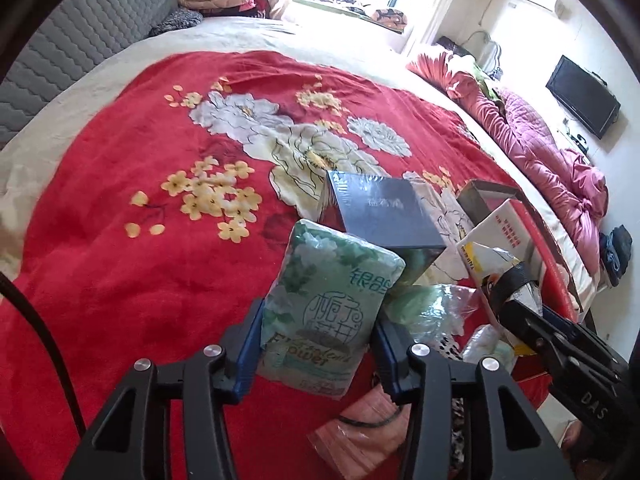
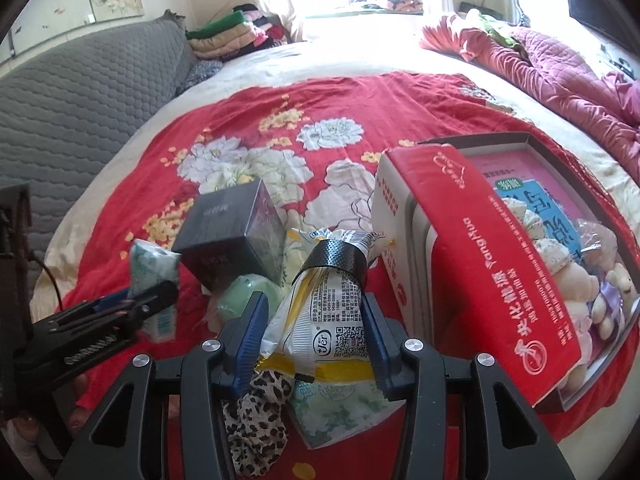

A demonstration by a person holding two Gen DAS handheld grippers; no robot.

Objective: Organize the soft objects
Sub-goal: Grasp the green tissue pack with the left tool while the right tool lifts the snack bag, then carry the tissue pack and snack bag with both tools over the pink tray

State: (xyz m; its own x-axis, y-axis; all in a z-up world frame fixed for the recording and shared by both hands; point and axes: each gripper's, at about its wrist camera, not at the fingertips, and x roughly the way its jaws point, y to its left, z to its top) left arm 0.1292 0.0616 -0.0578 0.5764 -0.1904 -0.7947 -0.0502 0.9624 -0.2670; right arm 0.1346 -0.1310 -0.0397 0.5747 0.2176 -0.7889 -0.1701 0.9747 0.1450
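My left gripper (image 1: 316,344) is shut on a green tissue pack (image 1: 328,304) and holds it above the red flowered blanket (image 1: 140,280). It also shows in the right wrist view (image 2: 154,280), at the left. My right gripper (image 2: 316,328) is shut on a yellow-white plastic packet (image 2: 324,308) wrapped with black tape (image 2: 334,260). The packet shows in the left wrist view (image 1: 492,264) at the right. A grey open box (image 2: 560,216) at the right holds soft toys (image 2: 580,288) and a pink-blue pack.
A dark cube box (image 2: 232,232) and a green ball (image 2: 248,292) lie ahead. A red-white carton (image 2: 472,264) leans on the open box. A leopard-print cloth (image 2: 256,428) and another tissue pack (image 2: 340,408) lie beneath my right gripper. A pink quilt (image 2: 580,80) lies at the far right.
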